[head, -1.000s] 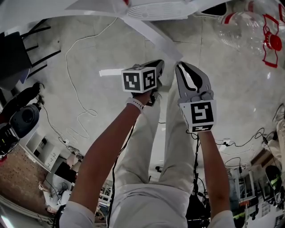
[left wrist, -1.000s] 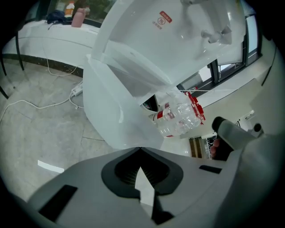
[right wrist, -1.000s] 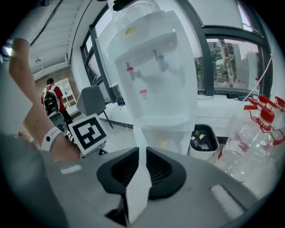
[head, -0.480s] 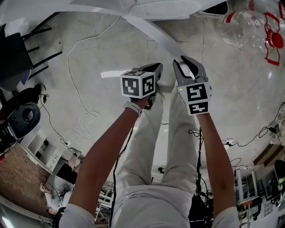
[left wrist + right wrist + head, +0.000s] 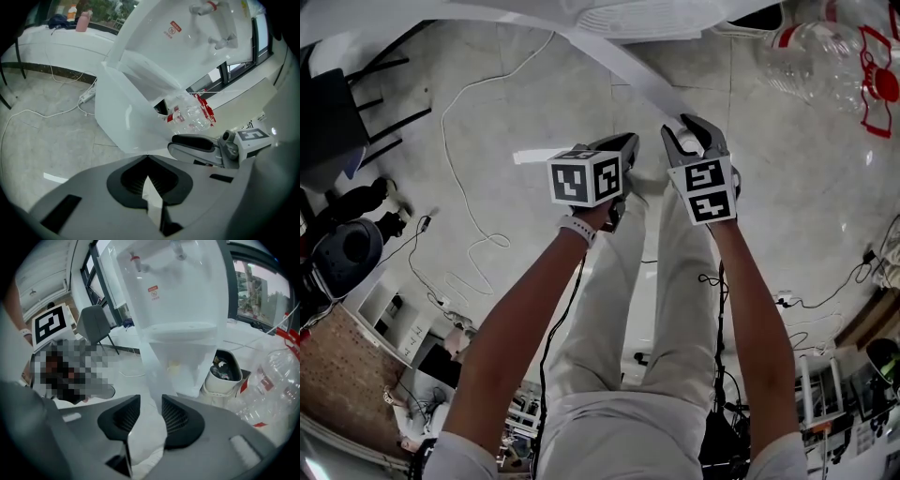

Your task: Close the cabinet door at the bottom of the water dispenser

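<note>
The white water dispenser (image 5: pixel 178 296) stands ahead, its bottom cabinet door (image 5: pixel 126 117) swung open. In the head view the door (image 5: pixel 609 56) shows edge-on as a white strip running down to my right gripper (image 5: pixel 689 133). In the right gripper view, my right gripper (image 5: pixel 151 401) has the door's free edge (image 5: pixel 157 371) between its jaws. The jaws are opening, with a gap on the left side. My left gripper (image 5: pixel 626 142) hangs just left of it, shut with nothing in it, and its tips (image 5: pixel 147 158) point at the door's outer face.
A clear plastic water bottle (image 5: pixel 816 56) with red trim lies on the floor right of the dispenser. A white bin (image 5: pixel 225 373) with rubbish stands beside the dispenser. A white cable (image 5: pixel 459 122) snakes over the floor at left, near a black chair (image 5: pixel 328 112).
My right gripper has sunk toward the door's edge and its jaws have parted around it. The left gripper has shifted only slightly.
</note>
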`<state>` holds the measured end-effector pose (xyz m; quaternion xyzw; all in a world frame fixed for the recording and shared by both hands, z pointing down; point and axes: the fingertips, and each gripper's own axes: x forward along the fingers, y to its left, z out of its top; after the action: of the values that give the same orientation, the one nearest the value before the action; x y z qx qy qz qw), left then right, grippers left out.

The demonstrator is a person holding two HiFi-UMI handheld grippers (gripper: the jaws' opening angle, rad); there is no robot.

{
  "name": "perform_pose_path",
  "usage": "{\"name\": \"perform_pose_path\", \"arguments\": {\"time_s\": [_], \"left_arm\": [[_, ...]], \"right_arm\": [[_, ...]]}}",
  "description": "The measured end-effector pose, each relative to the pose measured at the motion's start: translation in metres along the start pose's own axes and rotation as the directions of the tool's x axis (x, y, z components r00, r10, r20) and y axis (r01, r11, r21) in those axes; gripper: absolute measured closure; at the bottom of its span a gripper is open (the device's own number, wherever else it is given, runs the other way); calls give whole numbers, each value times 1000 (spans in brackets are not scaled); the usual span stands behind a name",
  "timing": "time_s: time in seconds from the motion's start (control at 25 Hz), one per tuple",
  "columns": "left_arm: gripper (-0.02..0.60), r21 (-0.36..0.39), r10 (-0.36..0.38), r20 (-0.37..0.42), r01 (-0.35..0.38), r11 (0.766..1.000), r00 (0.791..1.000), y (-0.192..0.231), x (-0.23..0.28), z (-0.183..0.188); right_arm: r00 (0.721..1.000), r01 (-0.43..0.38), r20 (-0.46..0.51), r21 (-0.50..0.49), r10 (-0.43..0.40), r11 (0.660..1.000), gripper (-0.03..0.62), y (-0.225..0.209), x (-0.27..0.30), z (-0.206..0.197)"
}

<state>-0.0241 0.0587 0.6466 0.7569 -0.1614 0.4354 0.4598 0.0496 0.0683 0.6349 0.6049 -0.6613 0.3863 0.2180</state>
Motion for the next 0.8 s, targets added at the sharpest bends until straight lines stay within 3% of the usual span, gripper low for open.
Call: {"name": "perform_pose_path", "arguments": {"time_s": [0.56,0.8], "left_arm": [[575,16,-1,1,1,1000,1000,-12,5,5],[575,72,-7,18,6,997,1000,-23,5,20]], "right_arm": [[997,81,16,3,-81,997,453,-39,-1,11],[994,108,19,-1,-108,994,454,-54,2,20]]}}
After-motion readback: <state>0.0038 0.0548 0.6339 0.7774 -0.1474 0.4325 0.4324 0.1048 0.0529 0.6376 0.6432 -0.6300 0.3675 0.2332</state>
